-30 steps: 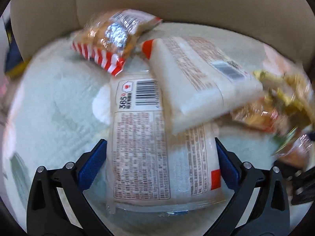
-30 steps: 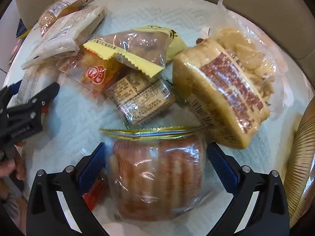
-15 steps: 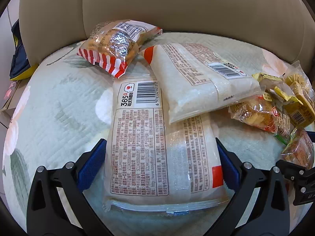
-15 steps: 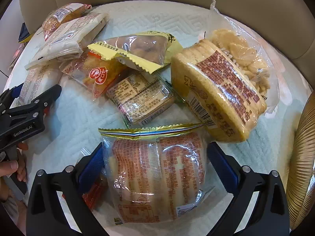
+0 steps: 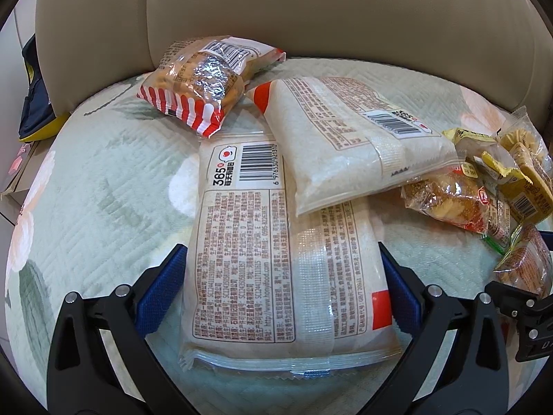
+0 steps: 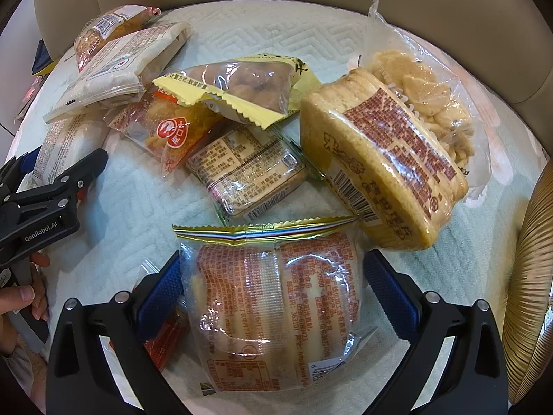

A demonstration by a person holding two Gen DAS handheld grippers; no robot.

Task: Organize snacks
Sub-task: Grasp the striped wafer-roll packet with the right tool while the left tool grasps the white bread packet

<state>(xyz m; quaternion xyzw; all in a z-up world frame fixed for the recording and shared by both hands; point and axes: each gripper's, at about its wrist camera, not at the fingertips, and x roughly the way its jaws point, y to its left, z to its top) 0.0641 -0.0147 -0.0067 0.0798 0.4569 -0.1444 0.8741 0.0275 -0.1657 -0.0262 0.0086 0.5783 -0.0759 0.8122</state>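
On a pale quilted seat cushion point(image 5: 96, 200), my left gripper point(image 5: 281, 276) is open, its blue pads on either side of a flat white snack packet point(image 5: 249, 259) with a barcode. A second white packet point(image 5: 345, 145) lies across the first one's far end. My right gripper point(image 6: 273, 283) is also open and straddles a clear biscuit packet point(image 6: 276, 311) with a gold seal. The left gripper point(image 6: 52, 193) shows at the left edge of the right wrist view, held by a hand point(image 6: 20, 297).
A red-striped snack bag point(image 5: 204, 79) lies by the beige sofa back point(image 5: 311, 10). Ahead of the right gripper are a brown wrapped packet point(image 6: 249, 173), an orange packet point(image 6: 166, 124), a yellow-edged packet point(image 6: 242, 83), a wrapped biscuit stack point(image 6: 380, 166) and a clear cracker bag point(image 6: 425, 79).
The left wrist view swung slightly and its blur has cleared; the white packet stays between the fingers. The right wrist view drew back a little, showing more of the biscuit packet's near end.
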